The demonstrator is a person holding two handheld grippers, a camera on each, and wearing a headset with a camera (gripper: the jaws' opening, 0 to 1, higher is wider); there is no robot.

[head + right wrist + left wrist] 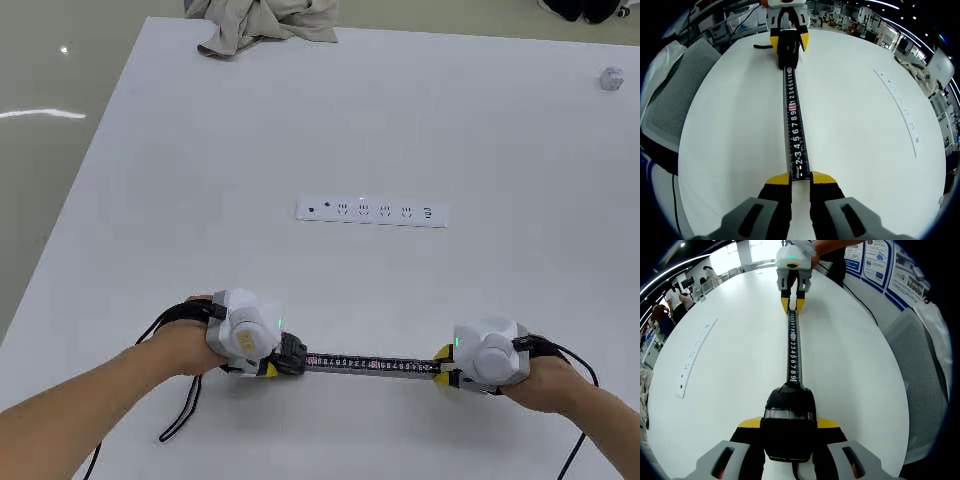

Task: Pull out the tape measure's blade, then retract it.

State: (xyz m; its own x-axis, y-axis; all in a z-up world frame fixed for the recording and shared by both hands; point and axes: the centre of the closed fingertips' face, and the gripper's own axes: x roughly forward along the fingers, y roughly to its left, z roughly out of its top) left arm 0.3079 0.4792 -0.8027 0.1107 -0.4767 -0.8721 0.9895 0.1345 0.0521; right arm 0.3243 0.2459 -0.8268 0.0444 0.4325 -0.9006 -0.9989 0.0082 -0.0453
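Observation:
The tape measure's black case (789, 422) sits between the yellow-tipped jaws of my left gripper (790, 424), which is shut on it. The blade (792, 350), black with white numbers, runs straight out low over the white table to my right gripper (800, 178), which is shut on the blade's end. In the head view the left gripper (272, 358) holds the case (291, 355) at the near left. The blade (370, 364) spans a short stretch to the right gripper (444, 368). In the right gripper view the blade (792, 120) leads to the case (788, 50).
A white power strip (372, 211) lies mid-table beyond the grippers. A beige cloth (262, 22) is bunched at the far edge, and a small crumpled object (611, 78) lies far right. A black cord (185, 400) trails by the left hand. A grey mesh chair (920, 380) stands beside the table.

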